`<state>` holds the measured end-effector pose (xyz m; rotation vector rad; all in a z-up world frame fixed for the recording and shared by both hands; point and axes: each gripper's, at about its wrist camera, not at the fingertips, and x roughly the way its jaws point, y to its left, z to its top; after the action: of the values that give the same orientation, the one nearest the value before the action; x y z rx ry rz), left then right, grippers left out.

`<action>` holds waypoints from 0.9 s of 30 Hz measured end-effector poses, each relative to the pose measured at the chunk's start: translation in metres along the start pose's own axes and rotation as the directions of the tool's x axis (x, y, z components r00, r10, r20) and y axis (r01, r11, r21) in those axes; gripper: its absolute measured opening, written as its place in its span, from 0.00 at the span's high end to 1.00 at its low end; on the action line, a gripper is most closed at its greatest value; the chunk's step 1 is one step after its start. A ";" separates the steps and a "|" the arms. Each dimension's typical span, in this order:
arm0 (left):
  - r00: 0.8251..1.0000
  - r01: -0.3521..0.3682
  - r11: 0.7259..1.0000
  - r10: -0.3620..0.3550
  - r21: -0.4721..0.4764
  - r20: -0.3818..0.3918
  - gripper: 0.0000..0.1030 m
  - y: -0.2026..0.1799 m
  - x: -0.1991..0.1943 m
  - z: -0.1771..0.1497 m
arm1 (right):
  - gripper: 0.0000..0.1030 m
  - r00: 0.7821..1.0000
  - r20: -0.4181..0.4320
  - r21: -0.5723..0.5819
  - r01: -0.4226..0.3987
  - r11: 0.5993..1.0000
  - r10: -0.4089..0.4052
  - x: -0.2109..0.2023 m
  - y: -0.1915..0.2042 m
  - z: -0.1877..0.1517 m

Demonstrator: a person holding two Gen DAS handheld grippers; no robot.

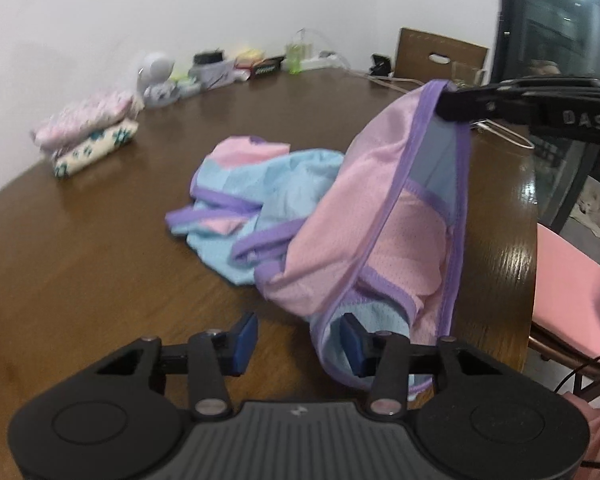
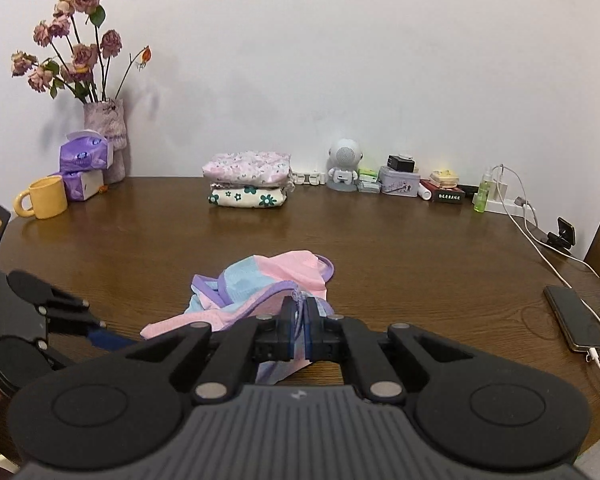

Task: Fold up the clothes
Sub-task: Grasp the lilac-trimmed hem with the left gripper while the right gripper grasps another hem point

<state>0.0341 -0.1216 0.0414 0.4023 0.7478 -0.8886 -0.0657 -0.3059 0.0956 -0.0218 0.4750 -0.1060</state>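
two folded clothes point(image 2: 247, 182) sit stacked at the back of the bench point(image 2: 380, 248). right tongs point(image 2: 299, 312) pinch the pink and blue top point(image 1: 380, 216), lifting it. left tongs point(image 1: 298, 340) are open. folding is not started.

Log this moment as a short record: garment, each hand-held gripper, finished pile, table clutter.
garment: pink, blue and purple mesh garment, one edge lifted, the rest crumpled on the wooden table
right hand-held gripper: shut on the garment's purple-trimmed edge
left hand-held gripper: open, low over the table at the garment's near edge; one pad looks to sit inside a fold
finished pile: two folded floral clothes, stacked near the wall
clutter: yellow mug, vase of dried roses, tissue packs, phone on charge
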 end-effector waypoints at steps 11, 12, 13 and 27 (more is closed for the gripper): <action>1.000 -0.023 0.997 0.024 -0.075 0.008 0.99 -0.005 0.001 0.001 | 0.97 1.000 -0.003 0.047 -0.012 0.999 0.012 -0.001 -0.015 -0.014; 0.999 -0.033 0.997 0.035 -0.074 0.020 0.99 -0.005 -0.001 0.001 | 0.97 1.000 -0.011 0.049 -0.011 0.999 0.011 0.000 -0.016 -0.016; 0.998 -0.043 0.997 0.045 -0.071 0.036 0.99 -0.005 -0.004 0.001 | 0.97 1.000 -0.027 0.051 -0.008 0.999 0.010 0.002 -0.018 -0.019; 0.991 -0.086 0.993 0.093 -0.077 0.096 0.99 -0.003 -0.024 -0.005 | 0.90 0.975 -0.212 0.139 -0.031 0.990 0.061 0.040 -0.015 -0.064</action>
<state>0.0202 -0.1070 0.0553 0.3221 0.6634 -0.7890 -0.0611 -0.3253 0.0212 0.1344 0.6839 -0.0950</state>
